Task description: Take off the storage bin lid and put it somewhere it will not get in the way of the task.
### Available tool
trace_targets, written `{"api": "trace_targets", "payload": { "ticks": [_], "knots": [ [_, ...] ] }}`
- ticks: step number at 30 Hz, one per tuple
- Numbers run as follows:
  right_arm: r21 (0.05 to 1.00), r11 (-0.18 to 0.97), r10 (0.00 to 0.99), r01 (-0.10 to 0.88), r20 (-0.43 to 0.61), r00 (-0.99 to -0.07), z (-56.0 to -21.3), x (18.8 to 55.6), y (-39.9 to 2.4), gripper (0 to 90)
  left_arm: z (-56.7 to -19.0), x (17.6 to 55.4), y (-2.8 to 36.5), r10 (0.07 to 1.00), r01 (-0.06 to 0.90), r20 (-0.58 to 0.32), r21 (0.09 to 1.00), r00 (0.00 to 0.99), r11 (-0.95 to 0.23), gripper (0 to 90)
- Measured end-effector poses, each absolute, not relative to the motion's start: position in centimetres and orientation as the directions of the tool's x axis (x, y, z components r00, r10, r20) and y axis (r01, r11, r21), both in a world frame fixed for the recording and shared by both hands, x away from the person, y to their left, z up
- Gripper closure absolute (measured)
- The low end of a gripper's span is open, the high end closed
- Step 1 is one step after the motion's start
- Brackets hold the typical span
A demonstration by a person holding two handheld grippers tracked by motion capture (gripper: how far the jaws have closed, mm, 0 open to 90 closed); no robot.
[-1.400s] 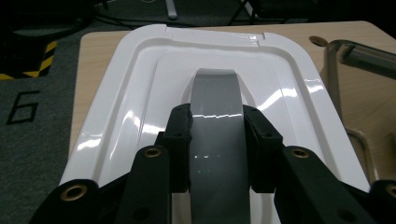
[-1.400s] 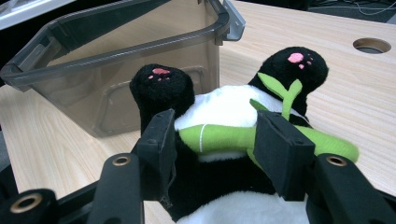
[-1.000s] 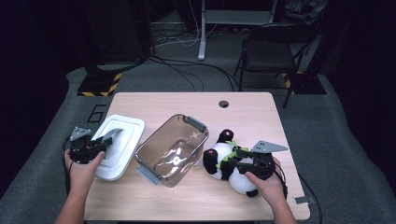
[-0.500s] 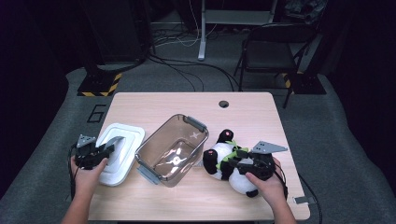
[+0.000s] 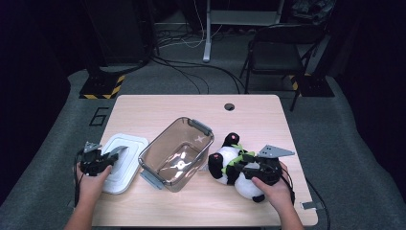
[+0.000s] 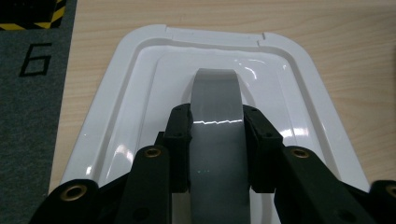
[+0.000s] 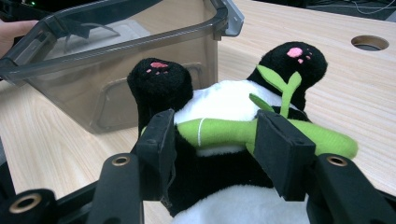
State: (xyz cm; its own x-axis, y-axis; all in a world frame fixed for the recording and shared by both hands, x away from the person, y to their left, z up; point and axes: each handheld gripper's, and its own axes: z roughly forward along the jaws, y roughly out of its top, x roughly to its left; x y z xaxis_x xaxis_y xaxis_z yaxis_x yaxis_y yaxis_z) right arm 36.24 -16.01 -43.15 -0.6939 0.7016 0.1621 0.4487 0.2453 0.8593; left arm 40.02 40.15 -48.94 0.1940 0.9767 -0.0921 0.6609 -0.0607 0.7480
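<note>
A white lid (image 5: 127, 167) (image 6: 140, 93) with a grey handle strip (image 6: 217, 88) lies at the table's front left, by the left edge. My left gripper (image 5: 114, 156) (image 6: 217, 116) is shut on that grey handle, one jaw on each side of it. To the lid's right stands a clear smoky bin (image 5: 163, 139) (image 7: 116, 60), empty and without a lid. A black and white panda plush (image 5: 225, 160) (image 7: 219, 100) holding a green bamboo shoot lies on its back at the front right. My right gripper (image 5: 235, 166) (image 7: 215, 128) is shut on the panda's body.
A round cable hole (image 5: 229, 106) (image 7: 369, 43) sits near the table's far edge. A folding chair (image 5: 280, 45) and cables stand on the floor behind the table. The floor left of the table bears a painted 6 (image 6: 35, 58).
My left gripper has come down and toward the near left with the lid, which now sits lower by the table's left edge. The right gripper and panda have stayed put.
</note>
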Motion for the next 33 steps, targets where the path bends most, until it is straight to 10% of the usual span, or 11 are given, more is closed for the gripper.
{"api": "trace_targets", "payload": {
  "ticks": [33],
  "knots": [
    [0.857,0.249,0.706,0.452,0.159,-0.69,-43.1,36.2,-15.9,47.0,-43.2,39.8,36.2,0.924,0.567,-0.085,0.809,0.372,-0.154,47.9]
  ]
}}
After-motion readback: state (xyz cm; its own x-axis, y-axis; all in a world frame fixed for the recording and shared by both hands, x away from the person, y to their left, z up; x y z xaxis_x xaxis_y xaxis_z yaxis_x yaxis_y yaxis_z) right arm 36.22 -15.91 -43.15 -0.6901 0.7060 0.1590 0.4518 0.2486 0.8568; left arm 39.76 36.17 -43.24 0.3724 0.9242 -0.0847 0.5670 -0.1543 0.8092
